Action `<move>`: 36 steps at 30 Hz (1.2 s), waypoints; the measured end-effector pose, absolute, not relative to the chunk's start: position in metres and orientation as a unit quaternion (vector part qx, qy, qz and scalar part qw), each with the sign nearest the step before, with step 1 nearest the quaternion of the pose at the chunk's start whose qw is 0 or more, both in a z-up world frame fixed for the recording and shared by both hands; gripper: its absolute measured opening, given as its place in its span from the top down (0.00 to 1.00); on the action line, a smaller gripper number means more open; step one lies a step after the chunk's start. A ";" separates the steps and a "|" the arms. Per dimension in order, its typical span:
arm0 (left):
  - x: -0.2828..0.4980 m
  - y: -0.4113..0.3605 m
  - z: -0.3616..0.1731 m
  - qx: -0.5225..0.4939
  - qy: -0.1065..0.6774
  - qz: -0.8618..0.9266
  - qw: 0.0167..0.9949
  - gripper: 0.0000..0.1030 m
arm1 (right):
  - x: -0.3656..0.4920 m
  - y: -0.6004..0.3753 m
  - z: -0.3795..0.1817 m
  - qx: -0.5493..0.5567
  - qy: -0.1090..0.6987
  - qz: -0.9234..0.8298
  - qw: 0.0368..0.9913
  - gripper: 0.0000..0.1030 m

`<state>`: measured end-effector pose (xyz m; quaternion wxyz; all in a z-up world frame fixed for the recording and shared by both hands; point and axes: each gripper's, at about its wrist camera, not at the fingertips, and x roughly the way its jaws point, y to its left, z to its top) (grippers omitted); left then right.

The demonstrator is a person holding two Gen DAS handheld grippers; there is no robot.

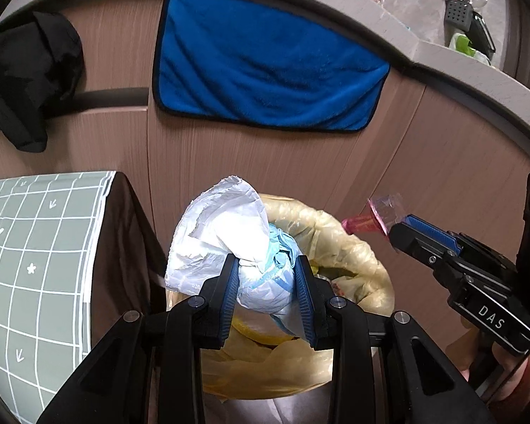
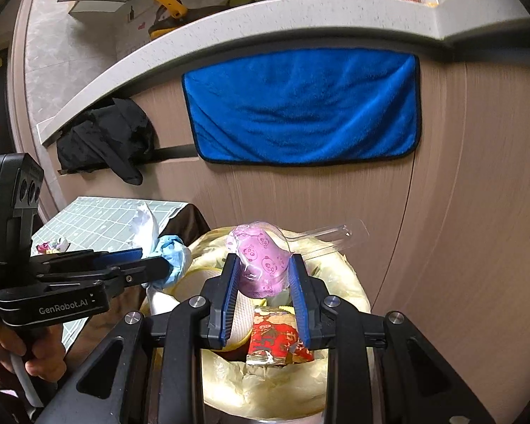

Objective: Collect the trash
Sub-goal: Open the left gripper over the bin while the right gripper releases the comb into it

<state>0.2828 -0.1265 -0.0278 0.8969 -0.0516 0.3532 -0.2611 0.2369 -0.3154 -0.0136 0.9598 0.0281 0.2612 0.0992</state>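
yellow plastic lines the trash bin [image 1: 357, 247], and both of your grippers hang right over its open mouth. this looks like the drop step: the trash is picked up and brought to the bin, but it is not let go yet.

your left gripper [image 1: 266, 295] has its blue pads squeezed on a crumpled white and light blue paper wad [image 1: 226, 243]. the jaws are partly closed, with the wad filling the gap. the wad sticks up past the fingertips, above the near left side of the bin.

your right gripper [image 2: 263, 284] is pinched on a pink wrapper with little pandas [image 2: 261, 259]. a clear plastic piece [image 2: 321, 235] pokes out behind it; you cannot tell if it is part of the same thing. the jaws are partly closed on it too. it hangs over the middle of the bin, above a red packet [image 2: 275, 341] that already lies inside.

both tools tip down toward the bin and point at the brown cabinet wall [image 2: 459, 212] with the blue towel [image 2: 300, 106]. your left hand [image 2: 35, 349] grips its handle low at the side.

next, you need to open both jaws wide so the trash falls in. the paper wad is close to the rim, so maybe bring it a bit more over the hole first. more bits [image 2: 53, 245] sit on the green grid mat [image 1: 35, 247] beside the bin, so there is likely more to fetch.
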 end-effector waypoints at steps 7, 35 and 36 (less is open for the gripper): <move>0.307 -0.133 -0.052 -0.073 0.411 -0.274 0.866 0.68 | 0.245 -0.322 -0.024 0.042 0.278 0.101 0.954 0.75; 0.323 -0.100 -0.037 -0.148 0.401 -0.281 0.860 0.48 | 0.281 -0.315 -0.061 0.053 0.339 0.088 0.935 0.52; 0.320 -0.096 -0.033 -0.139 0.394 -0.273 0.866 0.48 | 0.279 -0.315 -0.060 0.050 0.338 0.084 0.936 0.52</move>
